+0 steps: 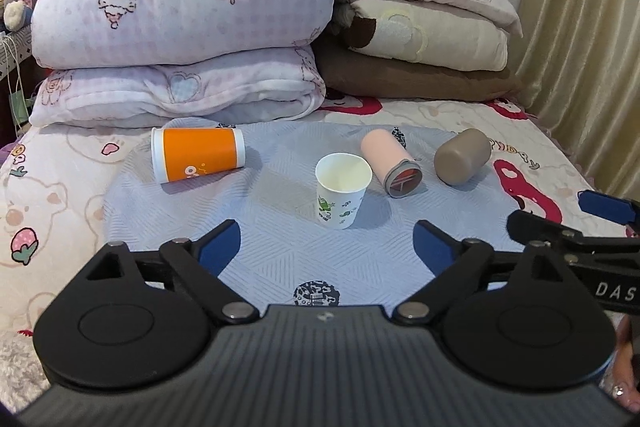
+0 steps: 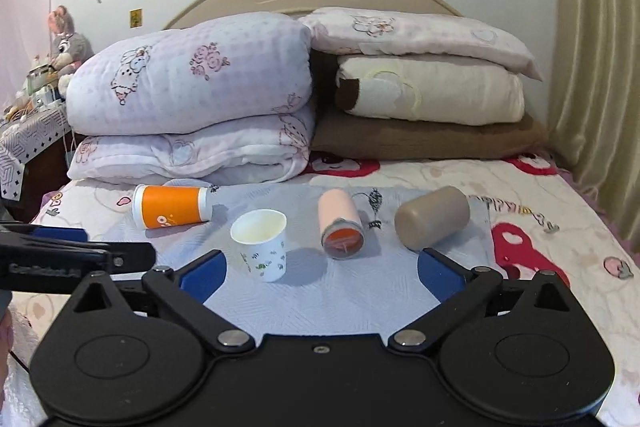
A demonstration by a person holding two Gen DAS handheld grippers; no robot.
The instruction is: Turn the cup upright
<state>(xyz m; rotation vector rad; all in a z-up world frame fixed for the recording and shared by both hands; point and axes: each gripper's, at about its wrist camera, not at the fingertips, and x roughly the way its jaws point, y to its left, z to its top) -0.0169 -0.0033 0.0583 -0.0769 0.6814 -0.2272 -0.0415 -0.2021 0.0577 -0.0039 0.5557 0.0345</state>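
Four cups were seen on a pale blue mat (image 1: 280, 259) spread over the bed (image 1: 52, 195). A small white paper cup (image 1: 342, 190) already stood upright near the middle. Three cups lay on their sides: an orange cup (image 1: 197, 153) to the left, a pink cup (image 1: 390, 161) just right of the paper cup, and a brown cup (image 1: 461, 157) further right, well apart from the orange one.

The left gripper (image 1: 326, 247) and the right gripper (image 2: 322, 269) were both held back from the cups, each with its jaws wide apart and nothing between them.

Which cup was to be flipped next could not be told from the views. The orange cup was judged to be light, thin-walled paper that would dent under a hard squeeze, so a gentle hold across the body near its rim would be advised. The pink and brown cups looked stiffer and smoother, likely plastic, and possibly slippery; a firmer hold at mid-body was judged suitable. On the soft bedding, a righted cup would be apt to tip.
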